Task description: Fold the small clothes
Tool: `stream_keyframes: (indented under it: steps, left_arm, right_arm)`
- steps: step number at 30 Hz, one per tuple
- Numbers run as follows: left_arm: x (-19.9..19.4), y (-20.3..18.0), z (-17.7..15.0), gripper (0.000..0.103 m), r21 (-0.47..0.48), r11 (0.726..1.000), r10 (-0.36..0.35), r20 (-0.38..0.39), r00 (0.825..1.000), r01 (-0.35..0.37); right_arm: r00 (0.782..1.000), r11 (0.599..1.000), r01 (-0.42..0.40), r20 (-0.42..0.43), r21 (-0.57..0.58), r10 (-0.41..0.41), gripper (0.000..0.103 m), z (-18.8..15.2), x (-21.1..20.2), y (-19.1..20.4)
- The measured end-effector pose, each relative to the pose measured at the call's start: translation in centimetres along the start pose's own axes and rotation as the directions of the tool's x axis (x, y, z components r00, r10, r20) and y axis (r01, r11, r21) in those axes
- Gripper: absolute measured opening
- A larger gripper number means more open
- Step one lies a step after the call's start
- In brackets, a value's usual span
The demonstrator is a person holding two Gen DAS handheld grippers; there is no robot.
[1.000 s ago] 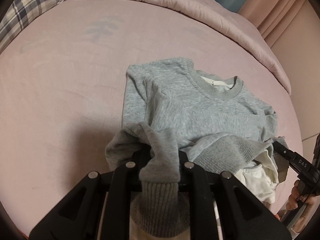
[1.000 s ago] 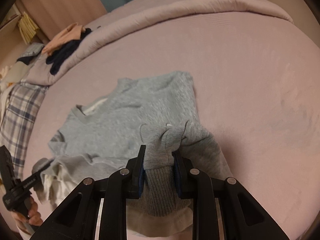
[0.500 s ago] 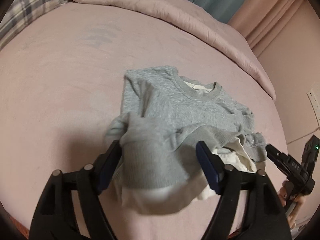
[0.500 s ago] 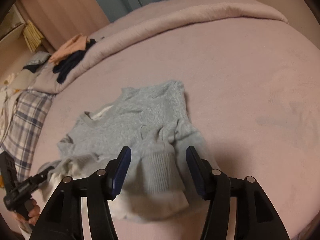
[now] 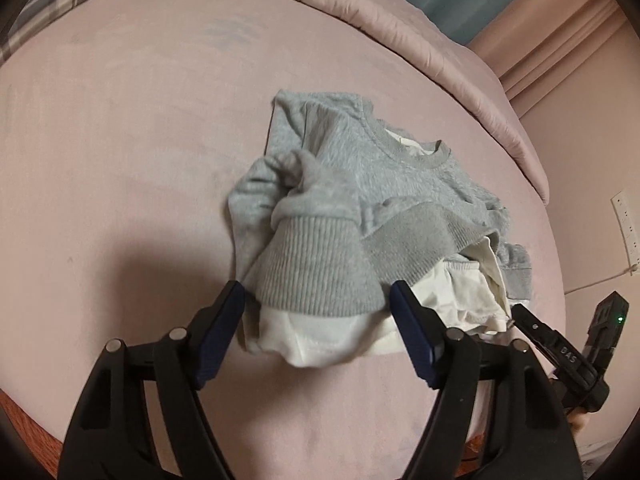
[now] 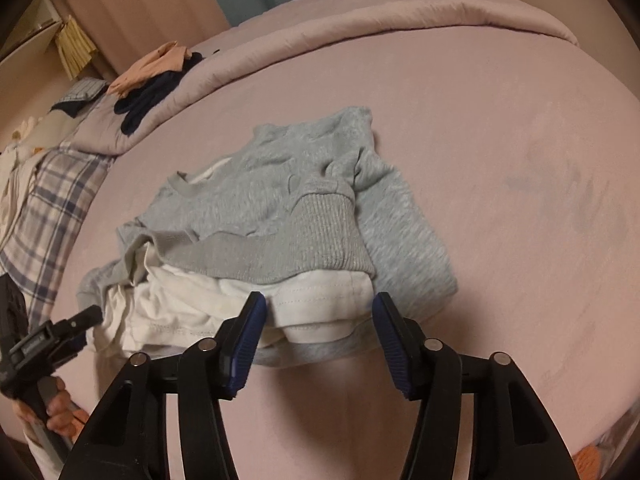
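Observation:
A small grey sweatshirt (image 5: 400,184) with a white lining lies crumpled on the pink bed (image 5: 120,160); its ribbed hem is folded up over the body. My left gripper (image 5: 316,308) is open, its jaws straddling the hem's near edge without holding it. In the right wrist view the same sweatshirt (image 6: 288,200) lies ahead. My right gripper (image 6: 318,316) is open, jaws either side of the white lining edge. The right gripper also shows in the left wrist view (image 5: 560,352), and the left gripper shows in the right wrist view (image 6: 52,336).
A pink duvet (image 6: 360,28) is rolled along the far side of the bed. A heap of dark and peach clothes (image 6: 156,76) lies on it. A plaid pillow (image 6: 52,200) is at the left. The bed's near edge (image 5: 24,400) is close below my grippers.
Both grippers were shut on the sweatshirt's hem a second ago. They opened, let the cloth drop onto the bed, and drew back slightly.

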State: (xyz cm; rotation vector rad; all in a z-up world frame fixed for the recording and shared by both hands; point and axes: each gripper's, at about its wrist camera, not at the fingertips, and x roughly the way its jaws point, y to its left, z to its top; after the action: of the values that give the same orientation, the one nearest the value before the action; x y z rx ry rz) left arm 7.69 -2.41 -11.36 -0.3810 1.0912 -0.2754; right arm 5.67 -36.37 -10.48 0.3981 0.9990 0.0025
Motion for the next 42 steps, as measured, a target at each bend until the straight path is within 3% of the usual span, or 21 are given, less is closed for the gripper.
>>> stream_keyframes:
  steps: [1, 3, 4, 5, 7, 13, 18, 25, 33, 42]
  left_arm:
    - [0.1, 0.1, -0.1, 0.069, -0.005, 1.000, -0.004, -0.006, 1.000, 0.004]
    - [0.1, 0.1, -0.3, 0.055, -0.009, 1.000, -0.003, -0.006, 1.000, 0.003]
    - [0.1, -0.2, -0.3, 0.035, 0.008, 1.000, 0.007, -0.007, 1.000, -0.007]
    - [0.0, -0.5, -0.2, 0.023, 0.041, 0.999, 0.017, -0.006, 1.000, -0.017]
    - [-0.6, -0.9, 0.1, 0.018, 0.060, 0.998, 0.018, 0.015, 1.000, -0.019]
    - [-3.0, -1.6, 2.0, 0.015, 0.038, 0.997, -0.071, 0.100, 0.992, 0.068]
    - [-4.4, -2.7, 4.8, 0.015, 0.062, 0.995, -0.089, 0.191, 0.978, 0.078]
    - [-2.9, -3.3, 9.0, 0.014, 0.071, 0.996, -0.072, 0.223, 0.972, 0.057]
    - [0.9, -2.7, 13.2, 0.014, 0.052, 0.998, -0.029, 0.203, 0.979, 0.019]
    - [7.9, -1.5, 15.3, 0.015, 0.024, 0.996, 0.088, 0.094, 0.992, -0.090]
  right_arm:
    - [1.000, 1.000, -0.006, -0.002, -0.001, 0.006, 0.048, 0.0, 0.2, 0.0]
    - [1.000, 1.000, -0.016, -0.005, 0.007, 0.016, 0.033, -0.2, 0.3, 0.0]
    - [0.999, 0.999, -0.030, -0.012, 0.015, 0.030, 0.029, -0.2, 0.5, -0.1]
    - [0.999, 0.999, -0.040, -0.012, 0.024, 0.040, 0.024, -0.4, 0.4, -0.1]
    - [0.999, 0.998, -0.049, -0.007, 0.026, 0.049, 0.019, -0.4, 0.0, 0.2]
    - [0.991, 0.994, -0.103, 0.086, 0.019, 0.101, 0.017, 1.2, -3.0, 1.1]
    - [0.986, 0.994, -0.110, 0.128, 0.012, 0.107, 0.014, 3.5, -3.7, 1.7]
    - [0.978, 0.994, -0.107, 0.183, 0.014, 0.102, 0.011, 6.9, -3.3, 2.6]
    - [0.984, 0.999, -0.041, 0.176, 0.023, 0.036, 0.007, 10.3, -0.6, 3.2]
    - [0.994, 0.997, 0.053, 0.094, 0.065, -0.059, 0.007, 13.7, 4.8, 3.2]
